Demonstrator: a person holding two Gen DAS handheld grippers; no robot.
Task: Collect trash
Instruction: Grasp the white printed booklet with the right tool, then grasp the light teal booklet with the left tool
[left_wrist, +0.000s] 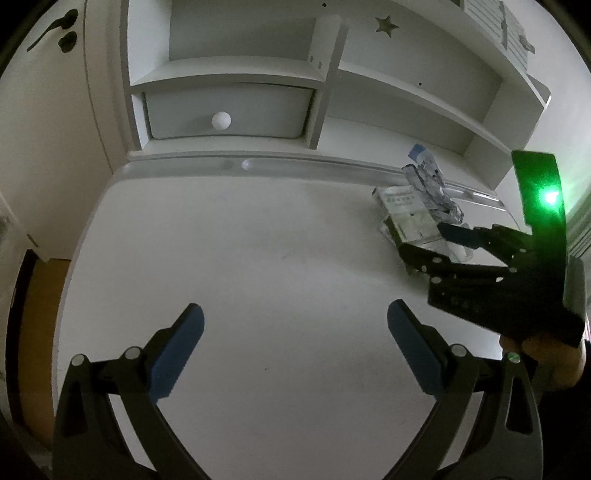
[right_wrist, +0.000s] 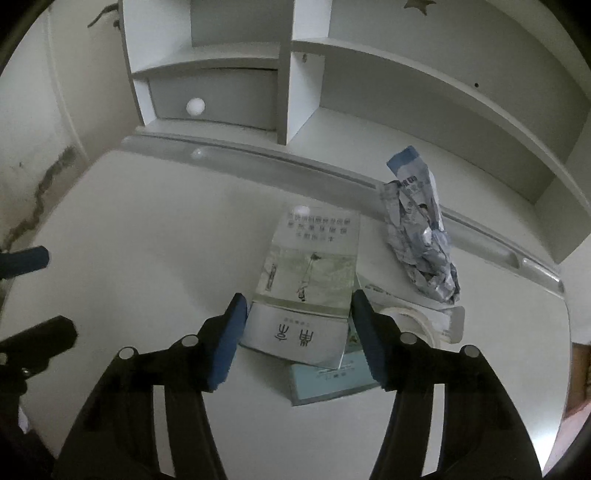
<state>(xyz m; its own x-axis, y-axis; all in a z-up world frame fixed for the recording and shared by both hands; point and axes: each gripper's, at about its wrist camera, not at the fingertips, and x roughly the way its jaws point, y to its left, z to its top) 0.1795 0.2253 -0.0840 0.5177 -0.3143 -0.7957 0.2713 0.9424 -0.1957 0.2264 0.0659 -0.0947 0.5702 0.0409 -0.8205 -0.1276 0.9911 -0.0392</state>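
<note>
A crumpled blue-and-white wrapper (right_wrist: 421, 236) lies at the back right of the white desk (right_wrist: 147, 240), by the rail. Beside it a folded printed booklet (right_wrist: 310, 280) rests on a pale green book (right_wrist: 332, 380) and other papers. My right gripper (right_wrist: 297, 336) is open, its blue pads either side of the booklet's near end, just above it. In the left wrist view the wrapper (left_wrist: 428, 184) and booklet (left_wrist: 404, 212) sit far right, with the right gripper (left_wrist: 428, 247) over them. My left gripper (left_wrist: 295, 347) is open above bare desk, holding nothing.
A white shelf unit (left_wrist: 236, 74) with a drawer and round knob (left_wrist: 221, 120) stands behind the desk. A raised rail (right_wrist: 295, 158) runs along the desk's back edge. A roll of tape (right_wrist: 413, 321) lies under the papers. The desk's left edge drops to a brown floor (left_wrist: 40, 332).
</note>
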